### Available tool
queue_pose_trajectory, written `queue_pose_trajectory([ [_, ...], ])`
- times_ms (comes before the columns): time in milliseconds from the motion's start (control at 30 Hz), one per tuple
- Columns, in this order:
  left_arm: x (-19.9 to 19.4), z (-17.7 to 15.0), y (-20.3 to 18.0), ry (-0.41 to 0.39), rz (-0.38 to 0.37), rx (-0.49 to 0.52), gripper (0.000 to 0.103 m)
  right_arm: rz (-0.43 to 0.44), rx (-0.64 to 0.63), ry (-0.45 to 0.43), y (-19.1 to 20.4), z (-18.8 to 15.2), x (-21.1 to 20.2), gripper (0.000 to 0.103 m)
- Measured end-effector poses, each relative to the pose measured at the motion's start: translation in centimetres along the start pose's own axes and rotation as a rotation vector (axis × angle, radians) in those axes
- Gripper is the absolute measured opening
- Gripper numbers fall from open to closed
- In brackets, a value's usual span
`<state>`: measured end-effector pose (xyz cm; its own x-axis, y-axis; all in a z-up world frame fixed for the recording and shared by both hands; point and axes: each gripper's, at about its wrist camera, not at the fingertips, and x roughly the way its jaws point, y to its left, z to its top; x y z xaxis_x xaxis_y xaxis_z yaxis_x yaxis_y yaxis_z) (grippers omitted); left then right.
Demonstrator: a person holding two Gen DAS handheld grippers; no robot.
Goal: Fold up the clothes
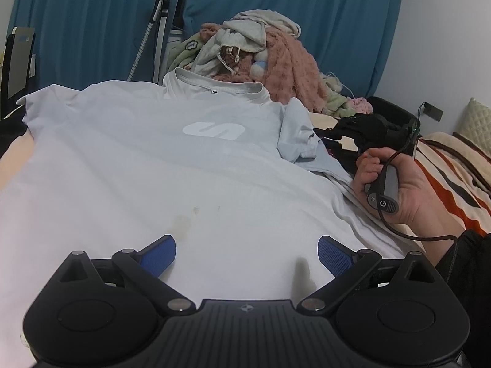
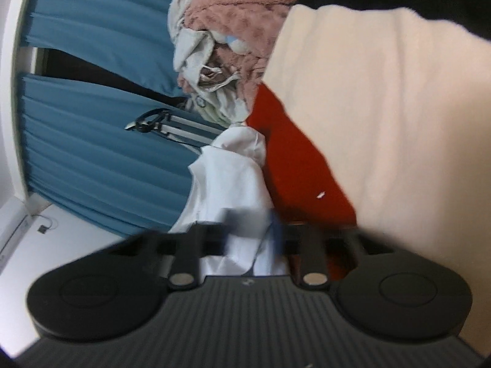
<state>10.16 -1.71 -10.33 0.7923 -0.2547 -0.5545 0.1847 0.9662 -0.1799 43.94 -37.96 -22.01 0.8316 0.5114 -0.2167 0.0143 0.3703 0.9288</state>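
Observation:
A pale blue-white T-shirt (image 1: 172, 159) lies flat on the bed, collar at the far end, a white logo on the chest. My left gripper (image 1: 247, 253) is open and empty just above the shirt's near hem. My right gripper (image 1: 325, 133) is at the shirt's right sleeve (image 1: 296, 132), which is bunched up and lifted. In the right wrist view, which is rolled sideways and blurred, the right gripper (image 2: 250, 230) is shut on that sleeve cloth (image 2: 233, 178).
A pile of clothes and a pink fuzzy blanket (image 1: 276, 58) sits beyond the collar. A striped blanket (image 1: 454, 178) covers the bed on the right. Blue curtains (image 1: 92, 24) hang behind. A chair (image 1: 17, 61) stands far left.

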Motion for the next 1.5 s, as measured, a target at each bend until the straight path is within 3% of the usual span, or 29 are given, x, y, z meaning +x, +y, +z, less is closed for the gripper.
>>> queue_pose_trajectory([
  [133,0.0,0.1,0.1,0.002,-0.003,-0.006,0.1,-0.034,-0.122,-0.111,1.7,0.6,-0.8,0.009],
  [233,-0.1,0.2,0.2,0.004,-0.006,-0.01,0.1,-0.031,-0.155,-0.149,2.2,1.6,-1.2,0.008],
  [433,-0.1,0.4,0.4,0.007,-0.016,-0.023,0.1,-0.123,-0.35,-0.23,4.7,4.3,-3.4,0.006],
  [667,1.1,1.3,1.8,0.028,-0.044,-0.139,0.1,-0.228,-0.531,-0.238,6.8,8.0,-3.4,0.005],
  [833,2.0,1.3,2.4,0.052,-0.02,-0.171,0.1,-0.496,-0.743,-0.244,6.2,10.8,-1.0,0.005],
  [1000,2.3,1.4,2.0,0.027,0.016,-0.126,0.1,-0.682,-0.795,-0.249,3.3,14.2,0.3,0.006],
  [1100,2.6,1.4,2.1,0.024,0.032,-0.121,0.1,-0.682,-0.844,-0.232,3.5,14.1,0.0,0.012],
  [1133,2.7,1.4,2.1,0.021,0.036,-0.116,0.1,-0.697,-0.879,-0.23,4.0,13.5,-0.3,0.027],
  [1167,2.7,1.4,2.2,0.016,0.04,-0.112,0.1,-0.712,-0.915,-0.228,4.6,13.0,-0.7,0.055],
  [1233,2.6,1.5,2.2,0.006,0.047,-0.104,0.1,-0.673,-0.918,-0.252,6.1,11.7,-2.7,0.084],
  [1367,1.4,1.7,2.2,-0.02,0.031,-0.104,0.1,-0.599,-0.897,-0.28,9.5,8.1,-7.5,0.082],
  [1500,-0.3,1.9,2.0,-0.043,0.0,-0.093,0.1,-0.531,-0.828,-0.293,13.0,2.4,-14.3,0.082],
])
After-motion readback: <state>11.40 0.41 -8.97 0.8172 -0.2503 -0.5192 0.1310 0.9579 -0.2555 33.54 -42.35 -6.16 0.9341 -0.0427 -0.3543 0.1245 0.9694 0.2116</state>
